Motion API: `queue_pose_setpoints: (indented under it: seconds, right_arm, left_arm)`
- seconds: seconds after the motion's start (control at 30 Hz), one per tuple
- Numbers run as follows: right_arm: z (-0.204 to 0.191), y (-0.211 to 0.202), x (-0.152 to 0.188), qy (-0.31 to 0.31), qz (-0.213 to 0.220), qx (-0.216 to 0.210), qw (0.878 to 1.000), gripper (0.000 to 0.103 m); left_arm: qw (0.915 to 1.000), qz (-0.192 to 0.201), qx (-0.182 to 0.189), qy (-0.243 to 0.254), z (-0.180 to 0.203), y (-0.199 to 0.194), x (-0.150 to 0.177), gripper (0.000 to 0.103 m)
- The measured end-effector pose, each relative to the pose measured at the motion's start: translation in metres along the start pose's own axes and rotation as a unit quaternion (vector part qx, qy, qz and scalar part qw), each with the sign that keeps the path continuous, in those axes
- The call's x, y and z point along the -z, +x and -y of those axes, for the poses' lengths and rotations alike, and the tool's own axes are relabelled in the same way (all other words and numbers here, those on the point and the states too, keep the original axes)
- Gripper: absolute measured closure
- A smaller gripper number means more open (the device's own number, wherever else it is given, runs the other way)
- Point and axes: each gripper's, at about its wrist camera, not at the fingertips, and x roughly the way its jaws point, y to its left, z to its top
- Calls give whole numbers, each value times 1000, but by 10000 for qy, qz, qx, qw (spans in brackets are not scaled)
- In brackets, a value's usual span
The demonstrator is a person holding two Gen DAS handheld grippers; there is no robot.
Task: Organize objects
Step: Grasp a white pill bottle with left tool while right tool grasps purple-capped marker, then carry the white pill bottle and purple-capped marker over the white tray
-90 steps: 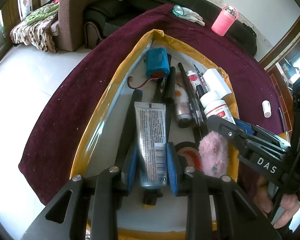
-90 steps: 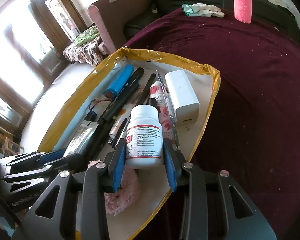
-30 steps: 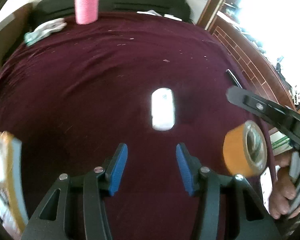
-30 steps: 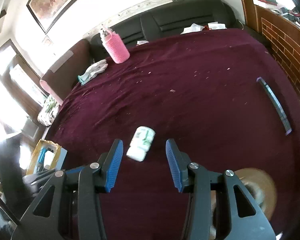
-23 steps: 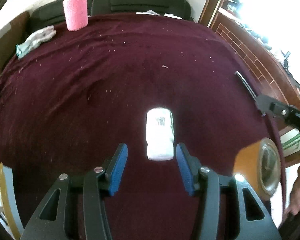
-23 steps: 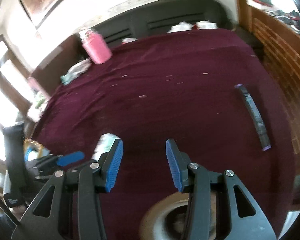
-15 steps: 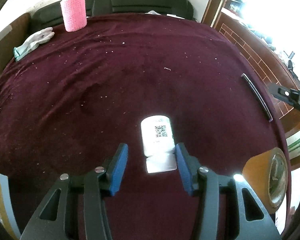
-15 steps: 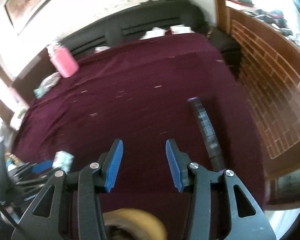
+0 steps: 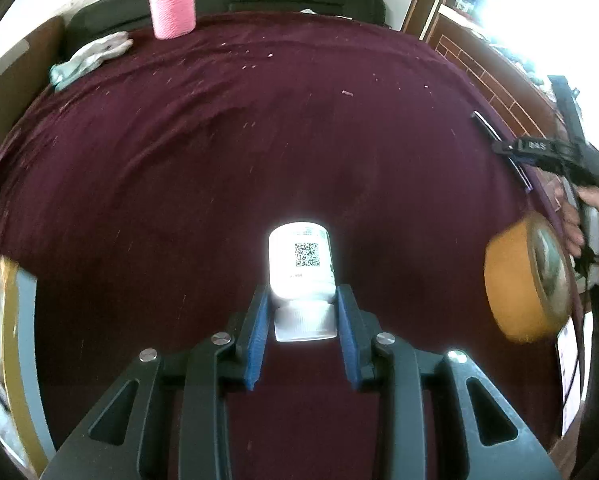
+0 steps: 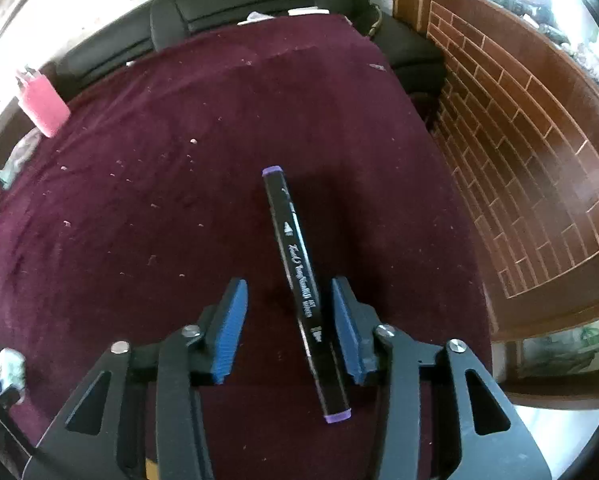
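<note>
Wrist views, steeply downward, sharing maroon cloth [image 9: 259,140]

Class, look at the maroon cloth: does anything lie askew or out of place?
The white bottle lies on its side, not upright. The black marker lies loose near the cloth's right edge. Pale crumbs dot the cloth.

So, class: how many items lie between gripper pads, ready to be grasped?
2. A white bottle lies between the closing left gripper; a black marker between the closing right gripper, not yet pressed.
</note>
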Motion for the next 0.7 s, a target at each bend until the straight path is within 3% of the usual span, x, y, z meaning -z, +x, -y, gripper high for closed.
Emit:
queue_pose_setpoints:
  seconds: [0.1,0.17,0.3,0.47,0.7]
  right_arm:
    - [-3,-2,2,80,-48,283,9996,89]
    - [-11,-4,5,88,-143,311,9994,91]
    - [-40,-23,14,51,-341,-156,9993,91]
    - [-104,-73,34,-169,-33,-781,9968,91]
    - [-207,-134,115,-757,129,-1669,9830,91]
  left_arm:
    - [9999,53,29,-146,-9,-16,19,75]
    - [9995,122,102,-260,-17,-29,30,75]
    - [9989,181,128,-419,-33,-48,49,75]
    - [9975,267,166,-640,-52,-70,71,75]
    - [9949,508,201,-845,-68,-102,104,75]
